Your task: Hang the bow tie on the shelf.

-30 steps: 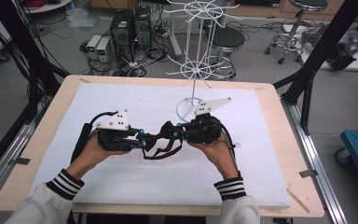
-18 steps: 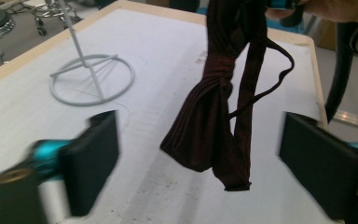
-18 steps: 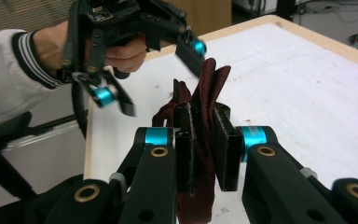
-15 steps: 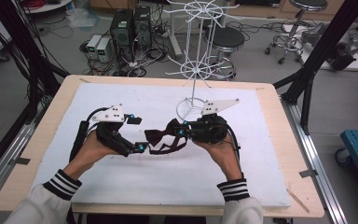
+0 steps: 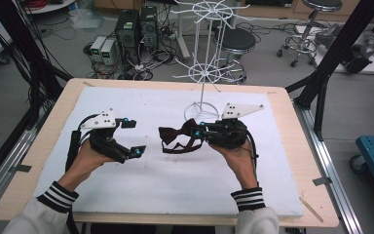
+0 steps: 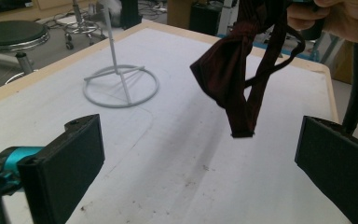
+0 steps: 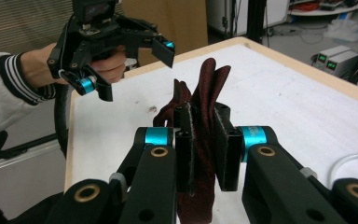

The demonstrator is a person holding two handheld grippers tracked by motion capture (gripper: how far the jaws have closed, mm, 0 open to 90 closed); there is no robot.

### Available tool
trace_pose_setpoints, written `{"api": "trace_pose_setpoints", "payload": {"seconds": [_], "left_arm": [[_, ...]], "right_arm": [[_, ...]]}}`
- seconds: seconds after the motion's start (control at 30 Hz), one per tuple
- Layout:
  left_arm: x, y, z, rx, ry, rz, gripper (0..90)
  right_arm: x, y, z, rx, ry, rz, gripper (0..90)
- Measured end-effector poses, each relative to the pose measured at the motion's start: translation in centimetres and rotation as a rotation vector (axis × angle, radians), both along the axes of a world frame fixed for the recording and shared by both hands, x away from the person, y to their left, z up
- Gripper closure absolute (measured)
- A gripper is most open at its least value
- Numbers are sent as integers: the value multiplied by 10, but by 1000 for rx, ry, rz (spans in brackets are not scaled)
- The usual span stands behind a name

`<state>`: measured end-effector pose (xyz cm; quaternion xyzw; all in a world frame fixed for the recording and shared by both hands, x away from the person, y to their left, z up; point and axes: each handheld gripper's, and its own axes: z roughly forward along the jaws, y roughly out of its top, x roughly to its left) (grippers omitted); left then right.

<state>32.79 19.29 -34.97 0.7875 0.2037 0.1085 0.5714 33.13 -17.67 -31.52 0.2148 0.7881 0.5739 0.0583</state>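
Here right claw (image 7: 203, 154) pinches bow tie (image 5: 175, 137); left claw (image 5: 132, 137) gapes.

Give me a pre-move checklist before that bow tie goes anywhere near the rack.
1. Right gripper shut on the bow tie: ok, cloth is pinched between both jaws in the right gripper view.
2. Left gripper open and free of the tie: ok, its jaws stand wide apart with the tie hanging beyond them.
3. Tie lifted off the table: ok, its lower end hangs above the white surface in the left gripper view.
4. Strap untangled: cannot tell, loops dangle below the bow.
5. Rack upright on its ring base: ok.
6. Rack hooks free: ok, nothing hangs on them.
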Motion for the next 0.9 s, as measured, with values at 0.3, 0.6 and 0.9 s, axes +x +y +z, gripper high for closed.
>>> {"api": "trace_pose_setpoints", "payload": {"seconds": [0.3, 0.6, 0.9], "left_arm": [[-9, 21, -9, -28, -27, 50, 18], [-20, 42, -20, -67, -79, 109, 18], [-26, 59, -35, -84, -99, 160, 17]], "right_arm": [[-3, -8, 4, 35, -36, -52, 812], [-4, -18, 10, 75, -68, -106, 812], [-5, -29, 20, 101, -104, -156, 812]]}}
